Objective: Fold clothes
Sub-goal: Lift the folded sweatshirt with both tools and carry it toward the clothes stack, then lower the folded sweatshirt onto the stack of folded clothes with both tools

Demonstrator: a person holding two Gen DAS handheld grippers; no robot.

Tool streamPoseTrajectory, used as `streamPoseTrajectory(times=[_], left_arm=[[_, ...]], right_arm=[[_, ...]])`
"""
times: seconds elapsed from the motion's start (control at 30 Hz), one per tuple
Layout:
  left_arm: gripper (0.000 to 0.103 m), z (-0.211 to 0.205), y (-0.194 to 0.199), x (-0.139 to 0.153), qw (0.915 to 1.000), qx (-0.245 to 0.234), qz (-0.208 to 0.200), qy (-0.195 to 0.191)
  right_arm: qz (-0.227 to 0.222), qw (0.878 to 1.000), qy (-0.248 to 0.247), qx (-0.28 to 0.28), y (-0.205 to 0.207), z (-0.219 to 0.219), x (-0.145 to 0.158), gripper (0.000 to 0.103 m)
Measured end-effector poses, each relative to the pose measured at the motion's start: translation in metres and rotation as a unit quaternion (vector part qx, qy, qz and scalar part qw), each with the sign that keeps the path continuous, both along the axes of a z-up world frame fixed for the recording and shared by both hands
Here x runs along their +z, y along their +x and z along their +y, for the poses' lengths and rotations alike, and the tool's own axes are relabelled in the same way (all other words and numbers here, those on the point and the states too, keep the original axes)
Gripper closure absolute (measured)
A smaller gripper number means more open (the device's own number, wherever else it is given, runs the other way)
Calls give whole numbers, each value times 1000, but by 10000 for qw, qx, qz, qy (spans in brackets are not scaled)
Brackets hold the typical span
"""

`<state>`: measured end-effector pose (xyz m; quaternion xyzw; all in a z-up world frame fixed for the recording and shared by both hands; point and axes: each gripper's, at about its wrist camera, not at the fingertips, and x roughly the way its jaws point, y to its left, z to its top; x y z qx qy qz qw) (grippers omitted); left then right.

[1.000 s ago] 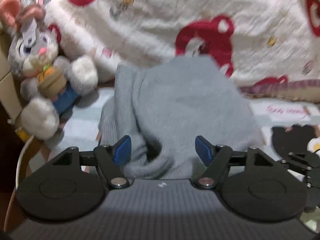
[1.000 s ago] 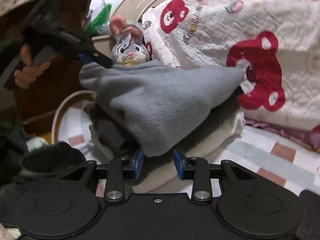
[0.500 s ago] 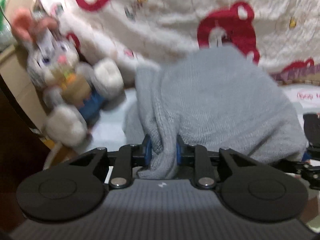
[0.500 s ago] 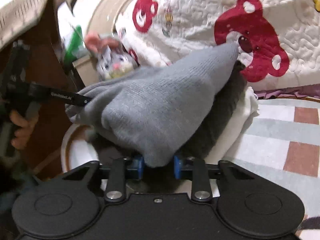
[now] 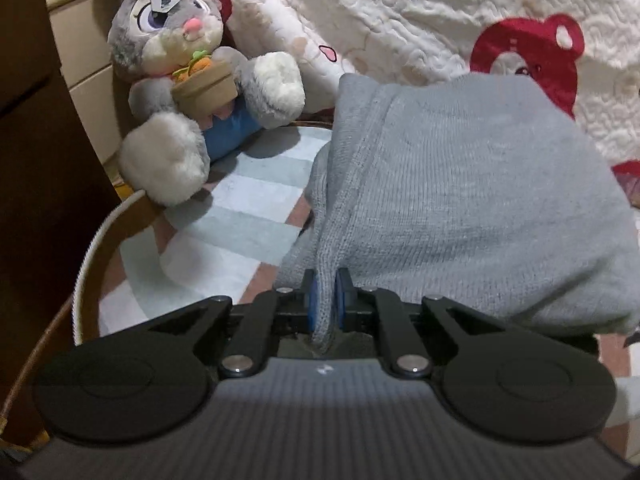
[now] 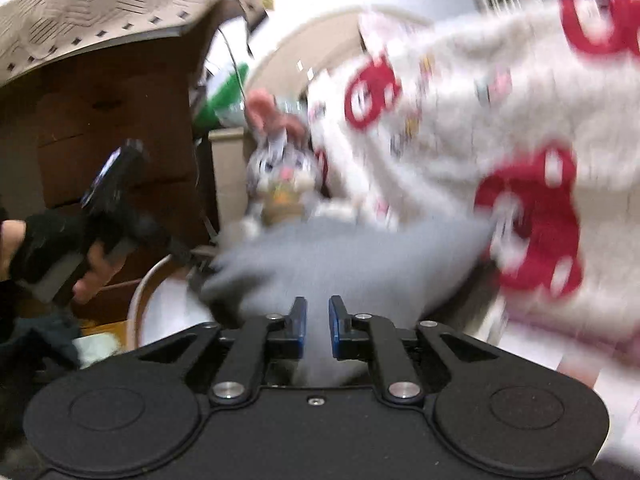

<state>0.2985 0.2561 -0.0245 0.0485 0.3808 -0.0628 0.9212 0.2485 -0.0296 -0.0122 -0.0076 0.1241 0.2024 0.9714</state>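
My left gripper (image 5: 324,300) is clamped on a bunched hem of the grey sweater (image 5: 472,208); fabric spreads toward 2 o'clock. Plush rabbit (image 5: 188,80) at 11, bare checked mat (image 5: 240,216) between. My right gripper (image 6: 317,326) pinches the sweater's other edge; that view is blurred. Bear quilt (image 5: 420,12) borders at 12.
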Motion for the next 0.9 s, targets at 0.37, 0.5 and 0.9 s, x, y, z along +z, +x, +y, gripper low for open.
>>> streamPoseTrajectory(times=[0.37,0.5,0.9], left_arm=[[94,10,12,-5,9984,462,255,-213],[92,12,13,-6,9972,645,282,-272],[85,16,15,6,9954,868,-50,-394]], right_arm=[[615,9922,-1049,266,35,39,-37,61],[934,9926,-686,360,33,37,-40,60],[2028,9430,2634,-175,60,-65,-45,36]])
